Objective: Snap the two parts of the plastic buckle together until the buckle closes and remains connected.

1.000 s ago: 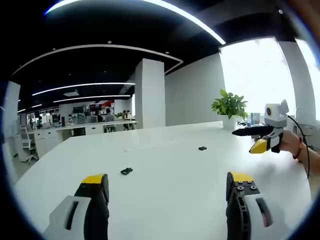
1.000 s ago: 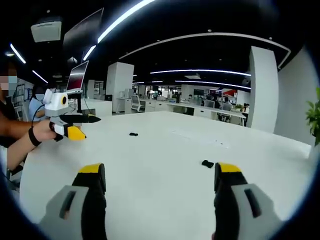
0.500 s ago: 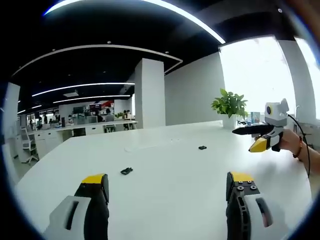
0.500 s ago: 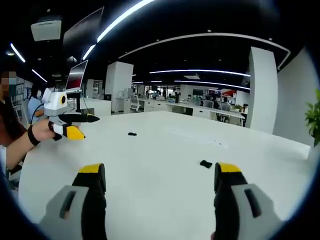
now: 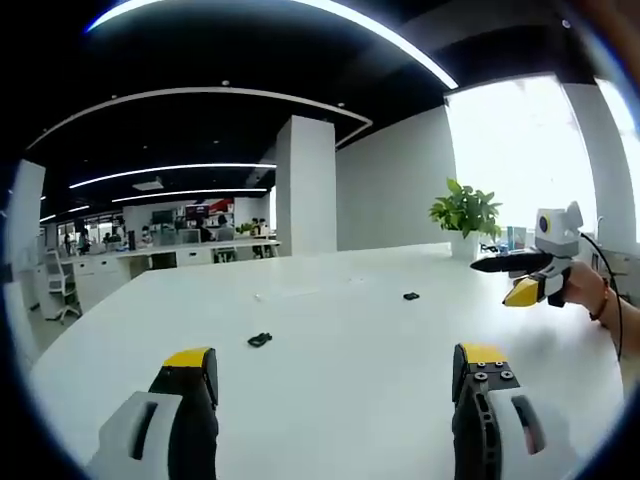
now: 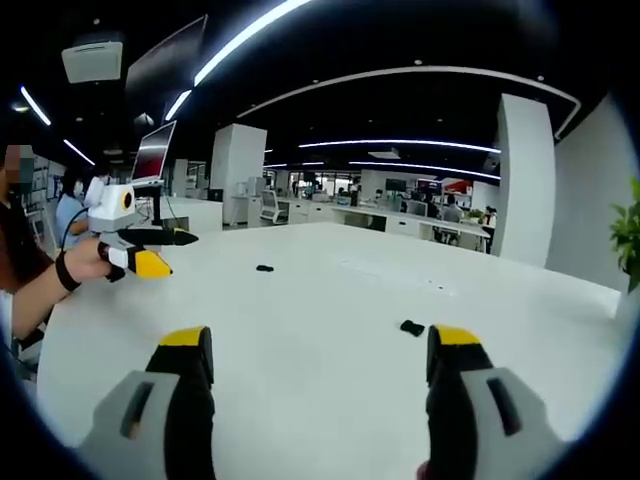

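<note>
The two buckle parts lay separately on the white desk (image 5: pixel 350 360), well apart from each other: the nearer part (image 5: pixel 260 340) rested ahead of the left hand-held gripper (image 5: pixel 335 372), and the farther part (image 5: pixel 410 296) lay deeper on the desk, nearer the potted plant (image 5: pixel 464 212). In the right gripper view, one part (image 6: pixel 412 327) lay just ahead of the right hand-held gripper (image 6: pixel 318 354), toward its right jaw, and the other (image 6: pixel 264 268) lay farther off, toward the left hand-held gripper (image 6: pixel 160 250) coming in from the left. Both hand-held grippers were released, jaws spread, grasping nothing. Neither part was yet picked up, so the step in hand was judged to be the approach. To do it well, each hand-held gripper should descend over its nearer part, centre it between the jaws, and clench on the body, leaving the mating end free for insertion. No brand, label or writing on the parts, the hand-held grippers or the desk could be read.
</note>
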Demonstrator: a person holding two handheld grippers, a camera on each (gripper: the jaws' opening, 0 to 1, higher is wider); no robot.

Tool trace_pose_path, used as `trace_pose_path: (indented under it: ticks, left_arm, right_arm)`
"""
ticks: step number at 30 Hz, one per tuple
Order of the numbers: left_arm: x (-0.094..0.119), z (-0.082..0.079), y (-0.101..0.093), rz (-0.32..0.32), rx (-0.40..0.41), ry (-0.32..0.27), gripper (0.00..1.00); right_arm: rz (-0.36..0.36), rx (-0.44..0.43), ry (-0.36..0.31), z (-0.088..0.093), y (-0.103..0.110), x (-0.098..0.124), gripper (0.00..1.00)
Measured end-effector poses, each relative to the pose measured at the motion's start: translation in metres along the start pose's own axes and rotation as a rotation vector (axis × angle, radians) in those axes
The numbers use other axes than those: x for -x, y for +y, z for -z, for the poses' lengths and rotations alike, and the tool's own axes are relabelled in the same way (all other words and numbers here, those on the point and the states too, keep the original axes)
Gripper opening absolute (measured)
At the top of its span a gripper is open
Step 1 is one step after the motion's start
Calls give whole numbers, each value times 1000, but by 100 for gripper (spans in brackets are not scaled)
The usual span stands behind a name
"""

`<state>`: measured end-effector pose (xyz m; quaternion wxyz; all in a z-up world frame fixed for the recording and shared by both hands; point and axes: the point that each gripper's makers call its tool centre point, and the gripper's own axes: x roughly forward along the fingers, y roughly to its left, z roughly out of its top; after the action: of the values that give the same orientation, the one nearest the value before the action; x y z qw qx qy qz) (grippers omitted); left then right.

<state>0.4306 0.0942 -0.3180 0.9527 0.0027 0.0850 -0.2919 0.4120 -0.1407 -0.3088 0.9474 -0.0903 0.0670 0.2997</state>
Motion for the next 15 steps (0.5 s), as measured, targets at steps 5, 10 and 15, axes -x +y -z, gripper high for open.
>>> trace_pose_path:
  ticks: [5,10,15]
  left_arm:
    - [1,-3,-1,0,6,-16,99]
    - [1,1,-6,7,-5,1,99]
    - [0,2,-7,10,-9,4,99]
  right_arm:
    - [8,-10,-17,-2,-2,1,89]
    - [7,-17,-15,-1,-3,-1,89]
    - [10,-29,-19,-1,-6,-2,90]
